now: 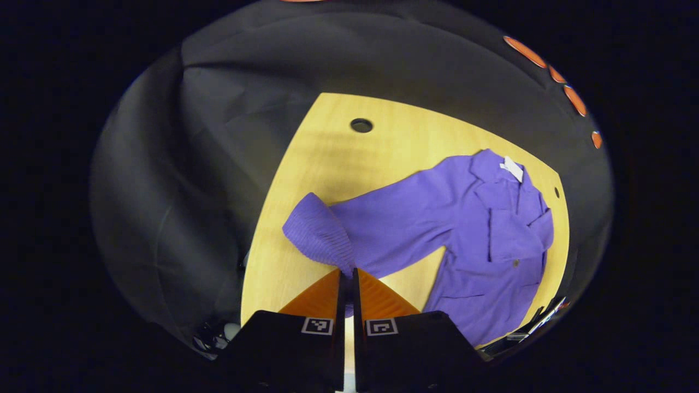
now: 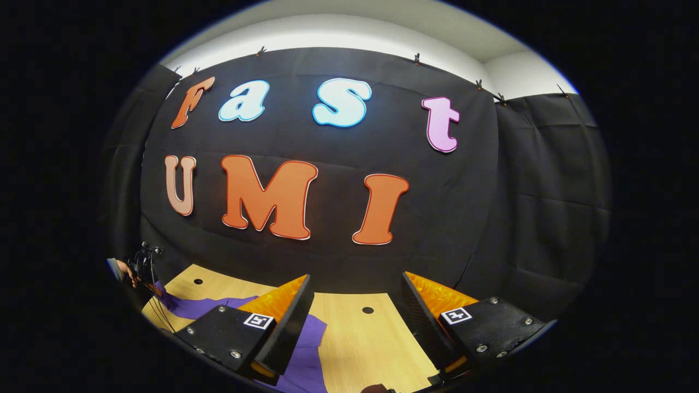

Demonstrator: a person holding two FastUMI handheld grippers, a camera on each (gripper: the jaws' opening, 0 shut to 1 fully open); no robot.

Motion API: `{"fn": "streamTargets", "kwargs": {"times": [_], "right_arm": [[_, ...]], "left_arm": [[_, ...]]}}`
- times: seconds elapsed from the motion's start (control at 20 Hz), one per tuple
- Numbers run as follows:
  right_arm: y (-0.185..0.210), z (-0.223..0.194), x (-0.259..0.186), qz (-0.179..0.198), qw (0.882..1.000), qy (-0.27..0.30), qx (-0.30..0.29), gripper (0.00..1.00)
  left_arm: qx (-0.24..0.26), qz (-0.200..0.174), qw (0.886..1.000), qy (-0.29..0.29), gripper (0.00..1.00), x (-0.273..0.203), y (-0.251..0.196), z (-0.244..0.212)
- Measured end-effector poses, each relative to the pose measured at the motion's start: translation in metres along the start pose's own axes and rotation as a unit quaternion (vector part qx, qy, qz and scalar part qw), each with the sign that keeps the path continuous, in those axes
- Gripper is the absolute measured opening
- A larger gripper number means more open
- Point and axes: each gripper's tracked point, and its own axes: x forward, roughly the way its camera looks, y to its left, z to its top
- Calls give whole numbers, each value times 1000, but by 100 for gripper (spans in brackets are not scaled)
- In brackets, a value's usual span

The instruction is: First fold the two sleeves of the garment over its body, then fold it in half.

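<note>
In the left gripper view, the left gripper (image 1: 347, 273) at six o'clock is clamped on the cuff (image 1: 319, 236) of a purple shirt (image 1: 491, 245), spread toward three o'clock on a wooden table (image 1: 322, 158). In the right gripper view, the right gripper (image 2: 355, 305) hangs with fingers apart above the table.

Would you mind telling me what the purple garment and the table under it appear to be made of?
The purple garment looks like soft matte woven cloth: it creases and drapes, and its cuff, pinched by the left gripper, shows fine ribbing, perhaps knit. The table looks like pale wood or wood-look laminate, smooth, faintly grained, slightly glossy.
</note>
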Motion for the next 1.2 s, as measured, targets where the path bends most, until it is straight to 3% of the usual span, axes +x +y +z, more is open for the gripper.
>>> {"fn": "streamTargets", "kwargs": {"times": [0.2,0.65,1.2], "right_arm": [[0,-15,4,14,1000,7,18,95],[-5,-53,8,31,999,23,34,95],[-13,-92,13,46,996,43,65,95]], "left_arm": [[38,-19,999,-20,8,-31,-52,27],[134,-78,987,-36,8,-49,-225,53],[227,-131,965,-16,8,-32,-390,47]]}}
